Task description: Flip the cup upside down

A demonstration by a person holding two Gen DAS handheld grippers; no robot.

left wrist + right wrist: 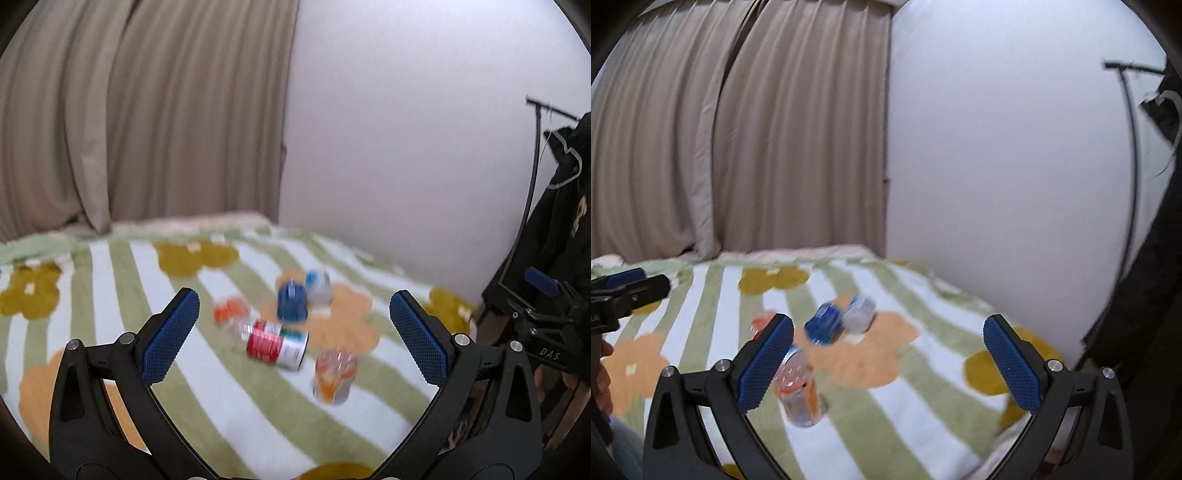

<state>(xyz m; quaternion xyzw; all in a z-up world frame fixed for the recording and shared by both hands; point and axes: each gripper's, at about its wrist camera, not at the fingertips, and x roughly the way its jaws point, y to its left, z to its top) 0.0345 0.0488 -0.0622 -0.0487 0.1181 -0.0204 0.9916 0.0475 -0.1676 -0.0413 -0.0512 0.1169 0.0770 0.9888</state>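
Several small cups lie blurred on a striped blanket (229, 413). A solid blue cup (291, 304) stands beside a clear cup with a blue print (318, 286). A clear cup with an orange print (334, 373) is nearest, and another orange one (231, 310) sits to the left. A red, white and green can (277, 343) lies on its side between them. My left gripper (295, 299) hovers open above and short of the group, holding nothing. My right gripper (889, 325) is also open and empty, with the blue cup (823, 326) and the orange-print cup (799, 387) near its left finger.
The green and white blanket (905, 424) has orange and mustard flowers. A beige curtain (147, 110) hangs behind, next to a white wall (406, 147). A rack with a dark jacket (565, 206) stands at the right. The blanket's edge drops off at the right.
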